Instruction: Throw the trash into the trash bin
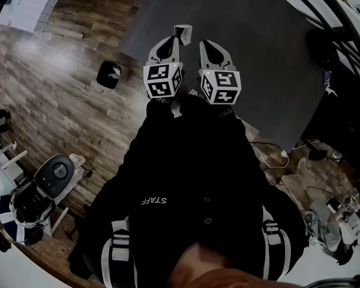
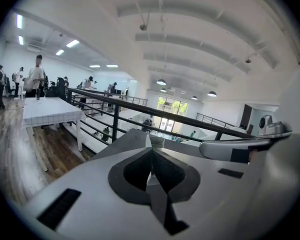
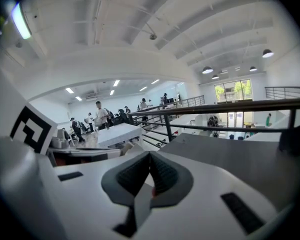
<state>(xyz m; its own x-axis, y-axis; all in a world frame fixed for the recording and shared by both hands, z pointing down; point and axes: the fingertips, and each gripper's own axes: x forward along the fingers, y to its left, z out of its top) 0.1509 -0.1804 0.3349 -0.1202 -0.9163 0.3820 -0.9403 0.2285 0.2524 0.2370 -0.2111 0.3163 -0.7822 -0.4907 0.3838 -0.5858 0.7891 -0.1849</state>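
In the head view both grippers are held up side by side in front of a person's dark jacket, above the near edge of a grey table [image 1: 258, 53]. My left gripper [image 1: 179, 39] is shut on a small whitish scrap of trash [image 1: 183, 31] that sticks out past its tips. The left gripper view shows the same scrap [image 2: 156, 140] pinched at the closed left gripper [image 2: 151, 149]. My right gripper [image 1: 203, 44] is shut with nothing in it; its pads meet in the right gripper view [image 3: 150, 156]. A small black trash bin [image 1: 111, 74] stands on the wood floor, left of the grippers.
Wood floor lies left of the table. A grey and white device [image 1: 51, 179] stands at lower left, and cables [image 1: 282, 161] trail at the right. A black railing [image 2: 115, 115] and a white table [image 2: 47, 111] with people behind it show in the gripper views.
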